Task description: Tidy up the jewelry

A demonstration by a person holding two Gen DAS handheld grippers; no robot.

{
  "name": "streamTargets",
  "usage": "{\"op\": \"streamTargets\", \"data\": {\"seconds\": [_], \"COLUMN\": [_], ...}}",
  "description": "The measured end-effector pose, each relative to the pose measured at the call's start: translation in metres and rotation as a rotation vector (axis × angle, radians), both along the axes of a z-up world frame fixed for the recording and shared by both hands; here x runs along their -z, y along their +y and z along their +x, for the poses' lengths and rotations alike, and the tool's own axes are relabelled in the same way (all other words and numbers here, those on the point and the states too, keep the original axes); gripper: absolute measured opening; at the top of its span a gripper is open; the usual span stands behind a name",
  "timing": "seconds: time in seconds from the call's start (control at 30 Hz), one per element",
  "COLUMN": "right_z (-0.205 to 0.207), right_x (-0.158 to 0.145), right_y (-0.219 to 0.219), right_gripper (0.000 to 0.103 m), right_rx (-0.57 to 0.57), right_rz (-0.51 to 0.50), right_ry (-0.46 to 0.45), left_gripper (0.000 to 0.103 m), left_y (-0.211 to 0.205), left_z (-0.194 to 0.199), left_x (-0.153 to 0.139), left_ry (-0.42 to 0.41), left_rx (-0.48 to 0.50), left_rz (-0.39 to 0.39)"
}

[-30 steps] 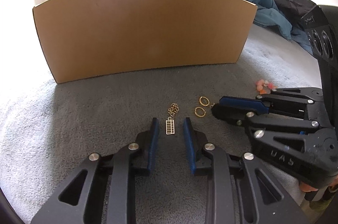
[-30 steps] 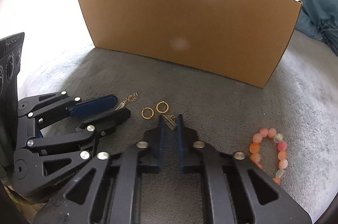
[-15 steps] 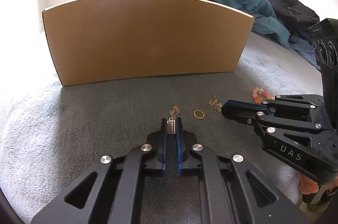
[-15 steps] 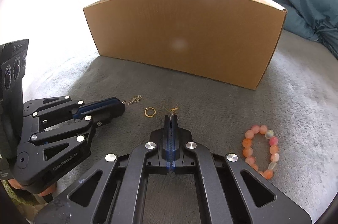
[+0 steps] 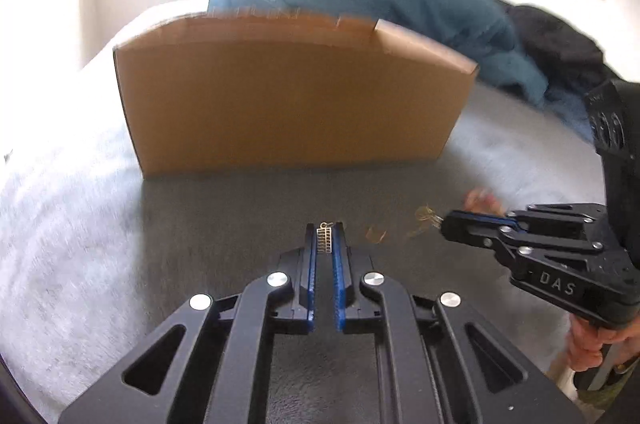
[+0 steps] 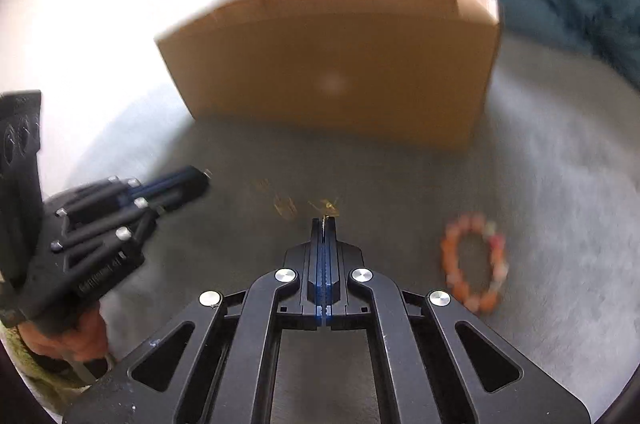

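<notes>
I have the left gripper (image 5: 325, 238) pinching a small gold ladder-shaped earring (image 5: 324, 239) near its fingertips, in front of the cardboard box (image 5: 292, 103). The flat charm sits upright between the blue pads, which suits dropping it over the box's front wall. The right gripper (image 6: 325, 224) is pressed together on a second gold earring (image 6: 329, 207), also in front of the box; only its hook and a bit of charm stick out past the tips, and blur makes the exact shape hard to read, so I judge it the matching piece.

Both pieces look clear of the grey blanket (image 6: 540, 163). One gold hoop (image 6: 285, 207) lies loose on the blanket between the two grippers, in front of the box. The orange bead bracelet (image 6: 474, 262) rests on the blanket, off toward the box's right end and nearer to me.

The box's top edge is open and I see nothing between it and either gripper. The teal duvet (image 5: 400, 3) is heaped behind the box, so I have room in front and above, little beyond.
</notes>
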State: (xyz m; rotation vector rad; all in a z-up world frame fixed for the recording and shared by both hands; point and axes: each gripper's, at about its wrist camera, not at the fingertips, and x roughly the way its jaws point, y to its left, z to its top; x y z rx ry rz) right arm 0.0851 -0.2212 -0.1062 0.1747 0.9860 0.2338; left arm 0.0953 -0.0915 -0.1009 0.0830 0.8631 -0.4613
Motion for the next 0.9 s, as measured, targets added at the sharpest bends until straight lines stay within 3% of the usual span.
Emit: {"op": "streamTargets", "data": {"seconds": [0.07, 0.2, 0.23, 0.33, 0.4, 0.57, 0.7, 0.9], "right_z": [-0.006, -0.017, -0.015, -0.013, -0.02, -0.024, -0.024, -0.039], "right_x": [-0.008, -0.043, -0.04, 0.003, 0.002, -0.045, -0.016, -0.005], "right_y": [-0.002, -0.005, -0.006, -0.008, -0.008, -0.016, -0.025, -0.021], "right_gripper": [0.0, 0.0, 0.0, 0.0, 0.0, 0.0, 0.0, 0.0], "right_rx": [-0.006, -0.022, -0.016, 0.0, 0.0, -0.007, 0.044, 0.05], "right_rz": [0.034, 0.114, 0.11, 0.078, 0.121, 0.2, 0.182, 0.157], "right_ry": [-0.023, -0.118, -0.102, 0.103, 0.097, -0.049, 0.062, 0.089], "left_gripper": [0.006, 0.006, 0.006, 0.006, 0.007, 0.007, 0.007, 0.007], "left_y": [0.003, 0.006, 0.006, 0.002, 0.004, 0.009, 0.01, 0.011], "left_z": [0.001, -0.007, -0.007, -0.001, -0.003, -0.01, -0.011, -0.015], "left_x": [0.001, -0.024, -0.024, -0.005, 0.001, -0.011, -0.008, 0.005], "left_ry": [0.012, -0.06, -0.055, 0.016, 0.035, -0.009, 0.003, 0.035], "left_rx": [-0.01, 0.005, 0.007, 0.003, -0.005, -0.003, -0.011, -0.015], "left_rz": [-0.007, -0.046, -0.042, 0.002, -0.001, -0.031, -0.031, -0.016]}}
